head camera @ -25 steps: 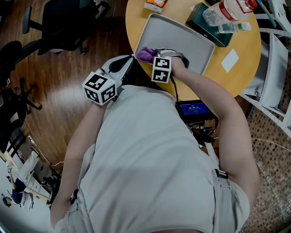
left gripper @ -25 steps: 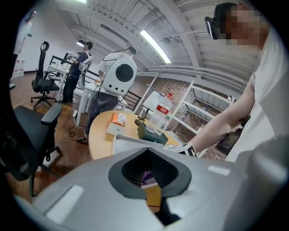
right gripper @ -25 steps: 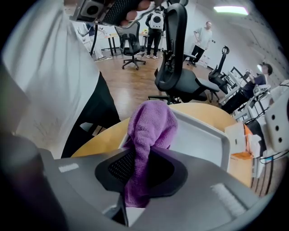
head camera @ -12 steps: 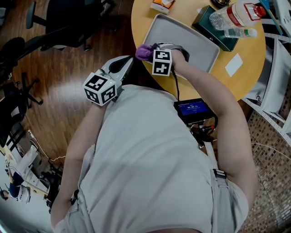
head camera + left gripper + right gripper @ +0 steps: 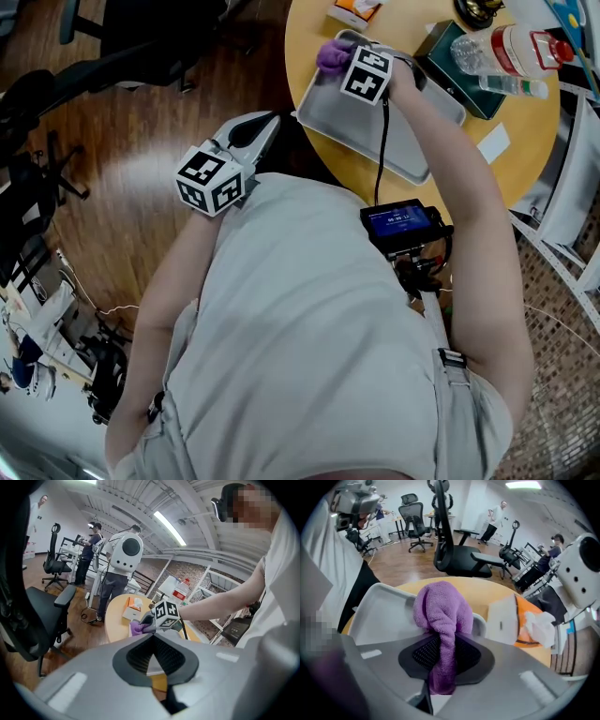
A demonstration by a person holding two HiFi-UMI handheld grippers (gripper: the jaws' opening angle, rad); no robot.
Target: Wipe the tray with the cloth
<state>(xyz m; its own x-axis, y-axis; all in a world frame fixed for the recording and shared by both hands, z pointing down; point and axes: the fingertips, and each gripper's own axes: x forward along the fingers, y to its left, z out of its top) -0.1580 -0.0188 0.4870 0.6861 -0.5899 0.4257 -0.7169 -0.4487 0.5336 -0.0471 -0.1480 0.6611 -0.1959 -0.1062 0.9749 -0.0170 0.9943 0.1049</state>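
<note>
Clamping the single purple cloth (image 5: 440,611) between jaws held narrowly apart by the fabric, the right gripper (image 5: 443,637) points steeply down at one corner of the lone grey tray (image 5: 384,613), with the bunched towel right at the raised rim. Bare tray floor opens to that gripper's left and back toward the person, while the rim curves close ahead of the jaws and closes off the right. Just past that rim, ahead and to the right of the jaws, stands one orange tissue box (image 5: 520,620). Further to the gripper's right, beyond the tray's long far edge, lie one dark box (image 5: 441,52), two plastic bottles (image 5: 492,42) and one white card (image 5: 493,142). A strip of the round wooden table (image 5: 450,173) runs ahead of the cloth before its curved edge drops to the wood floor (image 5: 141,141). One black office chair (image 5: 454,550) stands close beyond that edge. The left gripper (image 5: 153,634) has its jaws closed tip to tip on nothing. It hangs off the table's near edge beside the person's chest, well apart from the tray and aimed toward the right gripper. Several people stand among more chairs far across the room.
</note>
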